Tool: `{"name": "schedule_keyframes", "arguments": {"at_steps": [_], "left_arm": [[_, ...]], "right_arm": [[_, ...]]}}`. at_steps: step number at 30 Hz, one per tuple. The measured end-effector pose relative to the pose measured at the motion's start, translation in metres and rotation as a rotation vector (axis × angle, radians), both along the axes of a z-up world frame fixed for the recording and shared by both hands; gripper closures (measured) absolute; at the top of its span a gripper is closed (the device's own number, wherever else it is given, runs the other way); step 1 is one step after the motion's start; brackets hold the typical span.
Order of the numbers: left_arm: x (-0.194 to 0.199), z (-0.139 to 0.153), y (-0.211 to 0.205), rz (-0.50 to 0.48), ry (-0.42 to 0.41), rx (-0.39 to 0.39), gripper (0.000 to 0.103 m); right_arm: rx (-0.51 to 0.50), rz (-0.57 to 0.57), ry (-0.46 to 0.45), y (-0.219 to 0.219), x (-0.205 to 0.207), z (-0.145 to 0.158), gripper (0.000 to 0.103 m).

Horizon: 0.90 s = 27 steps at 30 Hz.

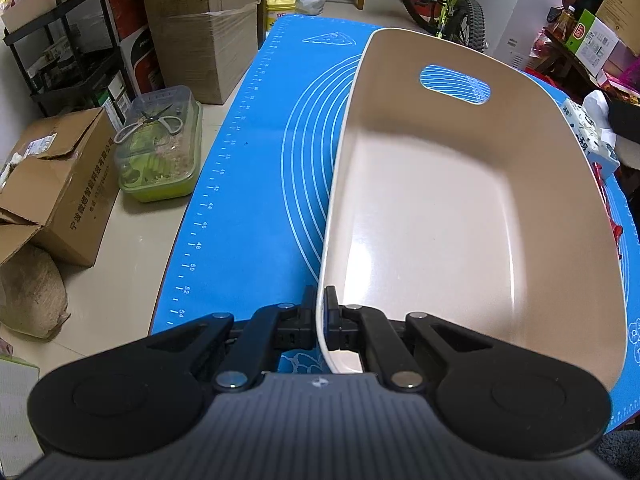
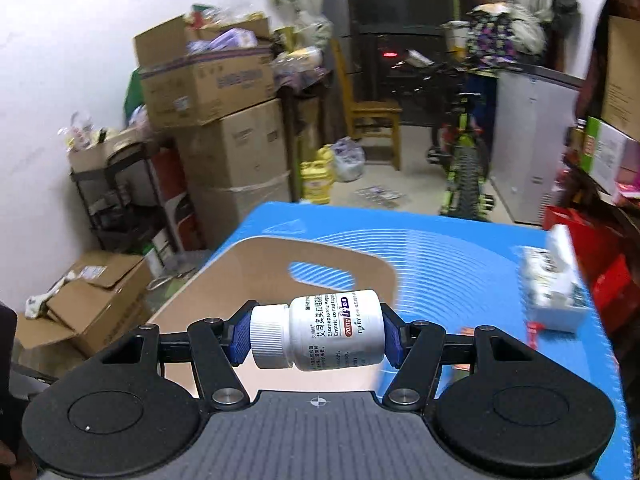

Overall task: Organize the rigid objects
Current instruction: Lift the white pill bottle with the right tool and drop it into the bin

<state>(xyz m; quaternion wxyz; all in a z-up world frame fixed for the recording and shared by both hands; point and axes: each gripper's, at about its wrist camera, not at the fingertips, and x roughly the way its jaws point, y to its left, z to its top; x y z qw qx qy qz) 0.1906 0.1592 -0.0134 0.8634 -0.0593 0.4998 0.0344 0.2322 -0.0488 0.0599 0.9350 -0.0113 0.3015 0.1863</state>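
Your right gripper (image 2: 316, 336) clamps the pill bottle (image 2: 320, 336) sideways above the beige bin (image 1: 460, 208), whose rim your left gripper (image 1: 319, 316) pinches; likely next: lower, release inside.

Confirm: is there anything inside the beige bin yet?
No. The left wrist view shows the beige bin with a bare floor; the medicine bottle is held in the right gripper.

Bin (image 1: 460, 208): beige inside, white rim; mat (image 1: 256, 184): bright blue, printed with white concentric arcs and a white ruler scale. Medicine bottle (image 2: 334, 334): white body and ribbed white cap, black text, red "20mg" patch; gripper pads (image 2: 239, 338): blue. Tissue pack (image 2: 554, 280): white with dark print; lidded box (image 1: 160, 152): yellow-green base, clear lid.
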Motion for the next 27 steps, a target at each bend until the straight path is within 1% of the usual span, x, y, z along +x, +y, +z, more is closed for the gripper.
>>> {"name": "schedule_keyframes", "arguments": {"at_steps": [3, 8, 13, 19, 21, 22, 25, 27], "left_arm": [[0.0, 0.0, 0.0, 0.001, -0.001, 0.003, 0.098], [0.0, 0.0, 0.0, 0.005, -0.002, 0.005, 0.098], [0.0, 0.0, 0.0, 0.005, -0.002, 0.005, 0.098], [0.0, 0.0, 0.0, 0.004, -0.002, 0.007, 0.098], [0.0, 0.0, 0.0, 0.006, -0.002, 0.005, 0.098], [0.0, 0.0, 0.0, 0.007, -0.001, 0.004, 0.098], [0.0, 0.0, 0.0, 0.008, -0.001, 0.005, 0.098], [0.0, 0.0, 0.001, 0.01, -0.002, 0.008, 0.098]], "right_arm": [[-0.028, 0.039, 0.042, 0.029, 0.01, -0.012, 0.038], [-0.104, 0.108, 0.133, 0.073, 0.019, -0.04, 0.038], [-0.185, 0.151, 0.213, 0.1, 0.017, -0.064, 0.038], [-0.213, 0.145, 0.306, 0.106, 0.021, -0.079, 0.037], [-0.213, 0.135, 0.317, 0.106, 0.023, -0.08, 0.037], [-0.212, 0.131, 0.317, 0.105, 0.023, -0.08, 0.033], [-0.161, 0.132, 0.293, 0.096, 0.02, -0.073, 0.031], [-0.129, 0.12, 0.264, 0.082, 0.015, -0.064, 0.029]]}}
